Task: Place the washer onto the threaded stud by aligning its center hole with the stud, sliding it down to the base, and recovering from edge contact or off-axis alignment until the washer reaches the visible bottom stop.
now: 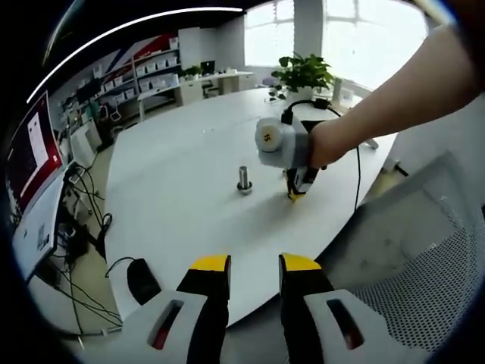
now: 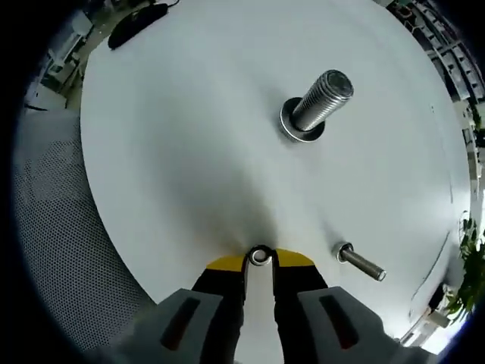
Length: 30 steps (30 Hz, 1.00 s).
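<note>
A threaded steel stud [image 2: 320, 100] stands upright on the white table [image 2: 182, 144], with a ring-shaped base [image 2: 301, 130] around its foot. My right gripper [image 2: 260, 259] is shut on a small metal washer [image 2: 260, 255], held at its yellow tips, low over the table and short of the stud. In the left gripper view the stud [image 1: 244, 179] stands mid-table, and the right gripper [image 1: 295, 189], held by a hand, points down at the table just right of it. My left gripper [image 1: 255, 265] is open and holds nothing, back near the table's edge.
A loose bolt [image 2: 362, 263] lies on the table to the right of my right gripper. A black mouse [image 1: 143, 280] sits near the table edge. A mesh chair [image 1: 424, 258] stands at the right, a monitor [image 1: 30, 155] and cables at the left, a plant [image 1: 303, 72] at the far side.
</note>
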Tool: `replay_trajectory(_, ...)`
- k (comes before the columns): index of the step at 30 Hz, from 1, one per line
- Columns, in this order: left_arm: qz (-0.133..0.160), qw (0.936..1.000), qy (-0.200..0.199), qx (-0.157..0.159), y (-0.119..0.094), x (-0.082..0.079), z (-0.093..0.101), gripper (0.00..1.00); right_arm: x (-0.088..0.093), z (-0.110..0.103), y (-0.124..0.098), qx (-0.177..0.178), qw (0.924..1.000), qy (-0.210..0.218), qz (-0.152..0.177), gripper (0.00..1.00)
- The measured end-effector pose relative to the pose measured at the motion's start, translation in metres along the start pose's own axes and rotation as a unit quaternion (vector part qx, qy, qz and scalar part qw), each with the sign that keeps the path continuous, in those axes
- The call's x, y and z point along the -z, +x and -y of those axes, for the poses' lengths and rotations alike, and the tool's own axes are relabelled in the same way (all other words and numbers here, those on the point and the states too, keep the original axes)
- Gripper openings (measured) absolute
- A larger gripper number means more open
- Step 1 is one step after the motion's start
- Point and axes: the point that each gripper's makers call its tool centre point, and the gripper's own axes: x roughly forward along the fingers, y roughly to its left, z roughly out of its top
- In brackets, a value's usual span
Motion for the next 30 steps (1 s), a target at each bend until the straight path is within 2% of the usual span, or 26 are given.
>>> replay_trajectory(3,0.004,1.0,-0.004,-0.003,-0.001,-0.001,-0.002,0.23,0.001,0.0,0.004,-0.009,0.9996,0.011,0.026,0.15)
replay_trajectory(5,0.008,0.9999,-0.008,-0.003,-0.002,-0.002,-0.003,0.23,0.001,-0.003,-0.003,-0.008,0.9988,0.02,0.044,0.15)
replay_trajectory(8,0.013,0.9999,-0.009,-0.002,-0.003,-0.004,-0.002,0.23,-0.001,0.003,0.002,0.004,0.9983,-0.004,0.059,0.15)
replay_trajectory(11,0.01,0.9999,-0.004,0.0,-0.001,-0.003,0.0,0.23,-0.001,0.007,0.005,0.012,0.9976,-0.006,0.069,0.15)
replay_trajectory(18,0.008,1.0,0.0,0.003,-0.001,-0.002,0.001,0.23,0.0,0.015,0.009,0.018,0.993,0.032,0.112,0.14)
replay_trajectory(24,0.006,1.0,0.001,0.002,-0.001,-0.001,0.001,0.23,0.007,0.017,0.008,0.013,0.9922,0.055,0.111,0.14)
replay_trajectory(30,0.01,1.0,0.001,0.002,-0.002,-0.003,0.001,0.23,0.012,0.021,-0.006,0.017,0.9906,0.062,0.12,0.14)
